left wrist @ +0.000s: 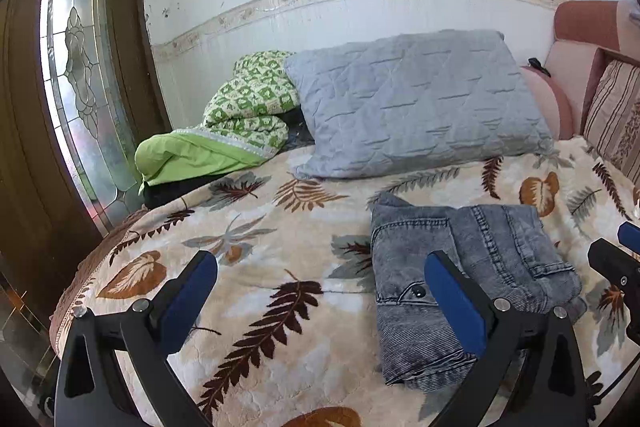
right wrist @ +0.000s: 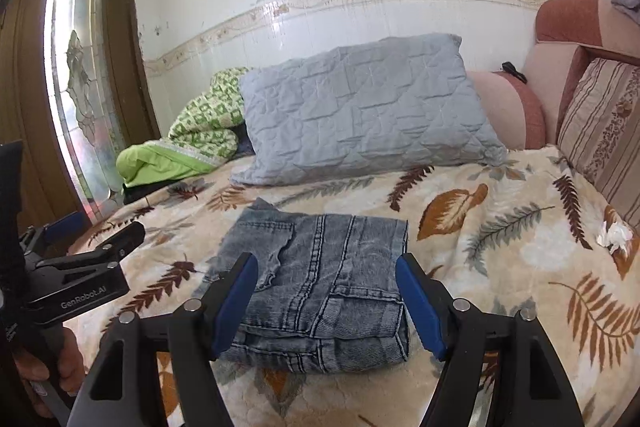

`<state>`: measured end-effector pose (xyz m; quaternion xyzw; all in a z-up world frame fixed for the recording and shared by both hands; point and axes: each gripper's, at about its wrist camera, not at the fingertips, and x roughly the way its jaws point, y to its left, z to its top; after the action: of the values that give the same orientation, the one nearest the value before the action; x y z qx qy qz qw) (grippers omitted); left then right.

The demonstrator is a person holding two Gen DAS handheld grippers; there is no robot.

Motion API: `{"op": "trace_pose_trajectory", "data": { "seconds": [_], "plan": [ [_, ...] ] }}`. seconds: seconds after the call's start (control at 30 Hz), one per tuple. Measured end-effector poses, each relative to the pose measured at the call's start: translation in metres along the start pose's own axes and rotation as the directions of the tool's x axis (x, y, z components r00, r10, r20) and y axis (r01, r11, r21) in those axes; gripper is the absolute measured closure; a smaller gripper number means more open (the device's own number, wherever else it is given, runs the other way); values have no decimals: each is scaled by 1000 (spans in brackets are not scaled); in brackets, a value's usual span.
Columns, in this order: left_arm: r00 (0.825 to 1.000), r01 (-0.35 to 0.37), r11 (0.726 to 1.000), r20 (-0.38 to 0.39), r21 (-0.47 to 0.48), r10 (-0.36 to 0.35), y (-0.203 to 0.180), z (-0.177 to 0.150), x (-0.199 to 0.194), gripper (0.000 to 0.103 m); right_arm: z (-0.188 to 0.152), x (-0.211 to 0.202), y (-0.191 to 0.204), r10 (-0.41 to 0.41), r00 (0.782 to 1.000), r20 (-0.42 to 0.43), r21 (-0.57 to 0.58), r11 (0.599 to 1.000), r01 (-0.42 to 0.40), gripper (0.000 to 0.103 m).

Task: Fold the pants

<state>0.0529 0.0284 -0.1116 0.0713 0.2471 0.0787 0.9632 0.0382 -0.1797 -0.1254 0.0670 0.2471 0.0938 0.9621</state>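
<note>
1. Left wrist view:
   - Pants (left wrist: 460, 275) of grey washed denim lie on the bed (left wrist: 280, 235) as a compact rectangular bundle, at about four o'clock from the picture's middle. Stitched seams, a pocket edge and a dark metal button show on top.
   - The left gripper (left wrist: 320, 299) has its jaws spread wide with nothing between them; the blue pads are bare, and the pants sit under and just beyond the right-hand pad.
   - The right gripper (left wrist: 616, 259) shows only as a tip at three o'clock.
   - The bed carries a plush cream blanket printed with brown and grey leaves. A quilted grey pillow (left wrist: 416, 103) leans at twelve o'clock, and a green patterned quilt (left wrist: 244, 115) is bunched at ten o'clock.

2. Right wrist view:
   - The pants (right wrist: 320, 287) lie dead centre, stacked in several layers with a thick folded edge facing the camera.
   - The right gripper (right wrist: 326, 307) has its jaws released and clear of the cloth, one pad either side of the bundle.
   - The left gripper (right wrist: 120, 235) sits at nine o'clock, with the hand (right wrist: 52, 367) holding it at eight o'clock.

3. Step in hand: the folding looks finished, with both grippers drawn clear.

4. Next move: probably only a press to flatten the stiff, springy denim stack, or squaring its edges.
</note>
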Motion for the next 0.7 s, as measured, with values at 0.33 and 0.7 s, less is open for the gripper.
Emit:
{"op": "trace_pose_trajectory", "data": {
  "seconds": [0.33, 0.7],
  "plan": [
    [997, 4, 1000, -72, -27, -6, 5, -6, 23, 0, -4, 23, -1, 15, 997, -73, 25, 1000, -13, 28],
    [998, 8, 999, -64, -38, -10, 5, -4, 19, 0, -7, 31, -2, 18, 992, -122, 33, 999, -14, 28]
  ]
}}
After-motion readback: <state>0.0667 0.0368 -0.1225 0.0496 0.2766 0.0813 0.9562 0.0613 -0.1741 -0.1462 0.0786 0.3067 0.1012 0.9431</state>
